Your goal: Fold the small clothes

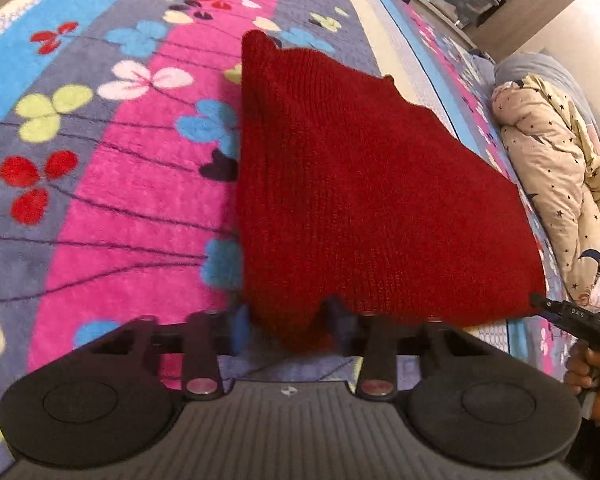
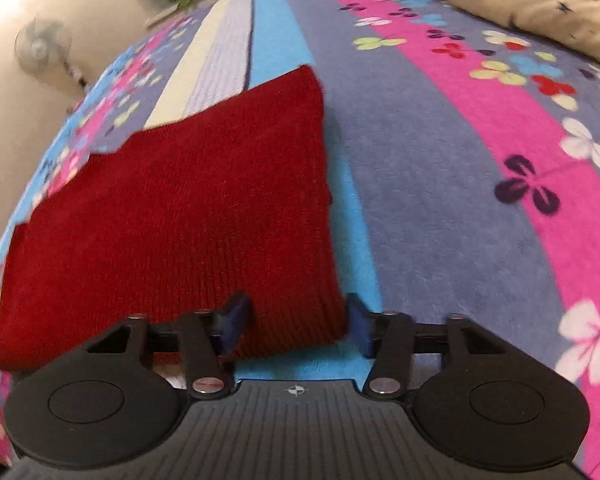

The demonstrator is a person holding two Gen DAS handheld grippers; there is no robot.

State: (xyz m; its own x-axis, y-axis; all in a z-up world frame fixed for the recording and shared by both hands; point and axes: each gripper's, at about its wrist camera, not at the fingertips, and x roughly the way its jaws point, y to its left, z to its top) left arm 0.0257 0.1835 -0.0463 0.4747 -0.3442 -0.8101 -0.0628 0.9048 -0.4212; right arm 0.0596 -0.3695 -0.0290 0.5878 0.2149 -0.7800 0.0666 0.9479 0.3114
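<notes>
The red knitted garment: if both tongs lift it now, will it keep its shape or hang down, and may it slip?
The red knitted garment is probably floppy: it already drapes and bends between the left tongs and the right tongs. It likely sags in the middle. Its ribbed, fuzzy knit suggests little slipping, and it seems light, though its weight cannot be seen.

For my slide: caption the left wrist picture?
Left gripper holding a red knitted garment above a flowery blanket.
</notes>
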